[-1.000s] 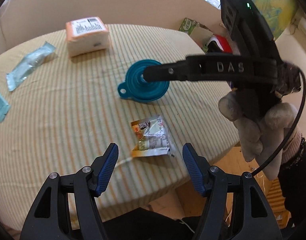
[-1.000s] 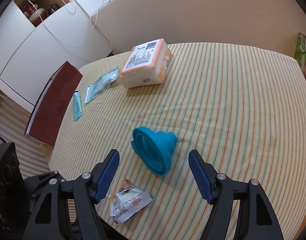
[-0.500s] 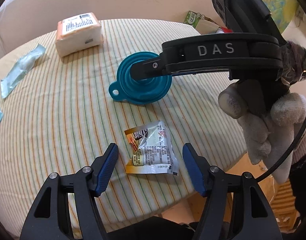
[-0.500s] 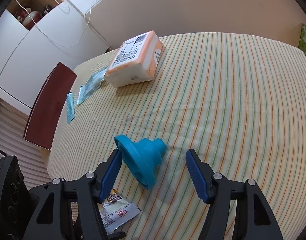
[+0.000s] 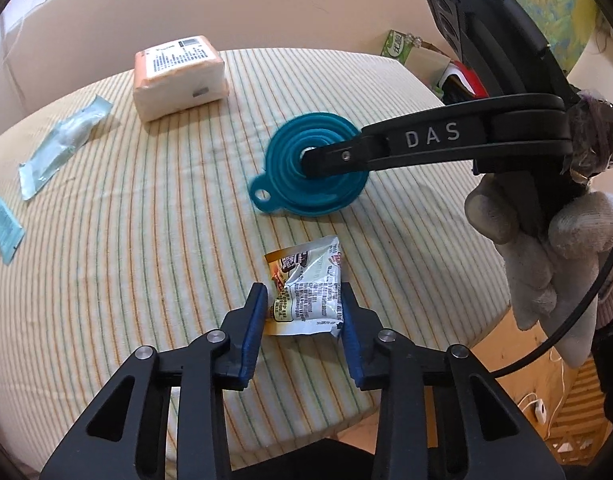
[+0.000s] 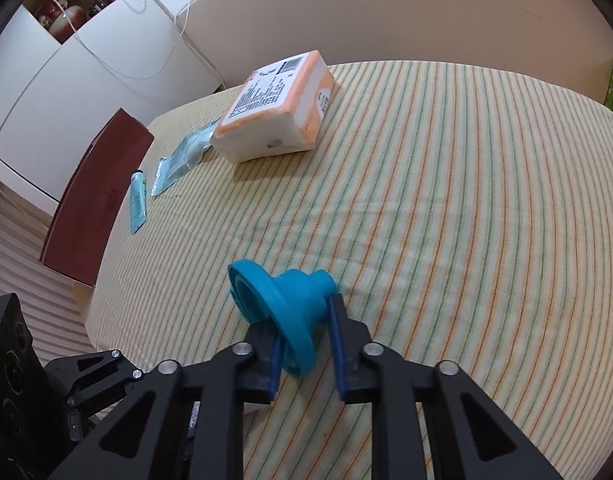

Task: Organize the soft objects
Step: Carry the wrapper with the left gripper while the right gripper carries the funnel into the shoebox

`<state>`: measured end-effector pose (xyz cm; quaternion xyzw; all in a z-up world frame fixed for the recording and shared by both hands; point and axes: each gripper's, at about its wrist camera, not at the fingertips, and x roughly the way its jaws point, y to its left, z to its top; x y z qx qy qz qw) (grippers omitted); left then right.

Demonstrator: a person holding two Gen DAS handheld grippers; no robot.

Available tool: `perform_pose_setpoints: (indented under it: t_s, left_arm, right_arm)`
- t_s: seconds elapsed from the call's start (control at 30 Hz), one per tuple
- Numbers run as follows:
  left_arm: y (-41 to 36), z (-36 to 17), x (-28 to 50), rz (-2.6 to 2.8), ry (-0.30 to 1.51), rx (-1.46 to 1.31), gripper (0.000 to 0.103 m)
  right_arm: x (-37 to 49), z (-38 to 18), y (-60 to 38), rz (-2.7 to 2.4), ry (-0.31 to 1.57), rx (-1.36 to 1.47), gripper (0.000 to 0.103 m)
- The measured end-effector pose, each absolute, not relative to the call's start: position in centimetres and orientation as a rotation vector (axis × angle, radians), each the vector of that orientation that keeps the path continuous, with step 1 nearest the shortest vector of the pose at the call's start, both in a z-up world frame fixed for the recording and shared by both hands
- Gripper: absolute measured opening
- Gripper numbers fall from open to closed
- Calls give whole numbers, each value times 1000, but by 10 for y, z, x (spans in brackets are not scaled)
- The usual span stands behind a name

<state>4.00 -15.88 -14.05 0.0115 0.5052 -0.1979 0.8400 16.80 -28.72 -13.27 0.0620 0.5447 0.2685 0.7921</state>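
A silver and orange snack packet [image 5: 306, 292] lies on the striped tablecloth [image 5: 146, 200] near its front edge. My left gripper [image 5: 302, 312] has its blue pads against both sides of the packet. A teal collapsible silicone funnel [image 6: 284, 306] stands tilted on the cloth; it also shows in the left wrist view [image 5: 310, 176]. My right gripper [image 6: 306, 344] is shut on the funnel, one finger inside the cone and one outside.
An orange and white tissue pack [image 5: 178, 76] sits at the far side, also in the right wrist view [image 6: 274, 108]. Two clear blue sachets [image 5: 62, 148] [image 5: 2, 220] lie at the left. A dark red chair [image 6: 90, 200] stands beside the table. Boxes [image 5: 402, 44] stand beyond the far right edge.
Both grippers have closed: the left around the snack packet, the right onto the funnel. The funnel has tipped up on its rim.
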Motion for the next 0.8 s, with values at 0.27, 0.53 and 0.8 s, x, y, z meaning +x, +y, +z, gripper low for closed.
perform_pose_setpoints:
  t_s: [0.27, 0.53, 0.8]
  left_arm:
    - [-140, -135, 46, -398, 1060, -12, 30]
    - [-104, -112, 36, -358, 1017, -78, 30]
    - [-39, -77, 34, -275, 917, -134, 30]
  right_arm:
    - [163, -123, -305, 531, 1144, 149, 12]
    - [155, -102, -303, 528, 1107, 175, 11]
    - [147, -55, -253, 624, 1023, 116, 11]
